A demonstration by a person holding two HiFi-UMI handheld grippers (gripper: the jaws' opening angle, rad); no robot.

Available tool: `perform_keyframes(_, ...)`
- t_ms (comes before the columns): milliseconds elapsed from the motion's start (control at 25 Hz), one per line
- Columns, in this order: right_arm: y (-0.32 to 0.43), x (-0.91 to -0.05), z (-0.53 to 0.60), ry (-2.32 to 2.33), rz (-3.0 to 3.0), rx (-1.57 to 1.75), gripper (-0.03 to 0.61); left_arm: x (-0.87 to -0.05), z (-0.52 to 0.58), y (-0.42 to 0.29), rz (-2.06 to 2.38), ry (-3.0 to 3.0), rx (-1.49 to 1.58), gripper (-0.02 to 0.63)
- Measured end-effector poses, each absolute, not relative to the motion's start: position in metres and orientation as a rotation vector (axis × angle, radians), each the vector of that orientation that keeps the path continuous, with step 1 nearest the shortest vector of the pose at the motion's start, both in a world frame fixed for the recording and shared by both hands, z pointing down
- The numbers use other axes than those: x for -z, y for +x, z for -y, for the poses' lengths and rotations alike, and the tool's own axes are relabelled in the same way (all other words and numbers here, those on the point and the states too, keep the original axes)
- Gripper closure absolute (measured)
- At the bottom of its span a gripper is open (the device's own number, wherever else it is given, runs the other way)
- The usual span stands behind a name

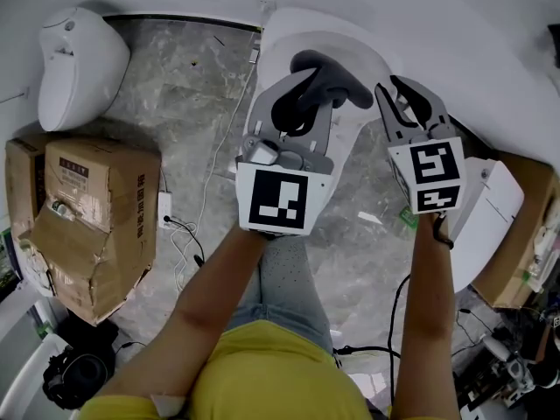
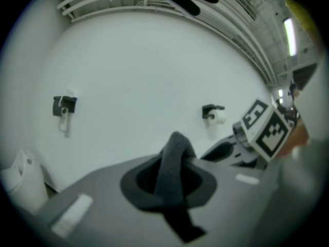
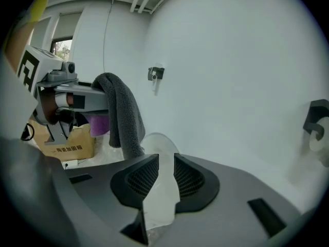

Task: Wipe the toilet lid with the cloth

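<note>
Cloth (image 1: 339, 81) clamped in L gripper (image 1: 311, 93); R gripper (image 1: 390, 87) part-open, empty, by toilet lid (image 1: 350, 46).

Matt fuzzy cloth (image 1: 331, 81); glossy toilet lid (image 1: 289, 38) (smooth, white).

The grey marbled floor (image 1: 184, 86) carries a white toilet (image 1: 293, 33) at twelve o'clock and a second white fixture (image 1: 74, 64), perhaps another toilet, at ten. A battered cardboard box (image 1: 92, 221) stands at nine, with a power strip (image 1: 164, 206) beside it and a white cable (image 1: 229, 121) trailing nearby. Another carton (image 1: 525, 234) sits at four.
</note>
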State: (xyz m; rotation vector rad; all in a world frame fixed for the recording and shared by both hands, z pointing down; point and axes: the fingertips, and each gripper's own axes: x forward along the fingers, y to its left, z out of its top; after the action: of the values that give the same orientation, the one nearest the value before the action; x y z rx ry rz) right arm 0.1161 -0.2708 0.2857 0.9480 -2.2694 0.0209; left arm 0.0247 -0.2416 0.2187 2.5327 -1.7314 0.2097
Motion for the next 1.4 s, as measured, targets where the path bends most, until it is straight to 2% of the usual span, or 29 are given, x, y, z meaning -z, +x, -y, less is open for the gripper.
perform_keyframes(1040, 0.125, -0.359, 0.334, 0.643, 2.059, -0.013, 0.471, -0.246, 0.245, 0.017, 1.72, 2.486, -0.24, 0.594)
perform_keyframes(1160, 0.124, -0.364, 0.336, 0.63, 2.044, -0.022, 0.498, -0.245, 0.24, 0.013, 1.716, 2.495, -0.249, 0.594)
perform_keyframes(1400, 0.123, -0.361, 0.328, 0.626, 2.021, -0.03, 0.503, -0.245, 0.224, -0.008, 1.722, 2.479, -0.229, 0.594)
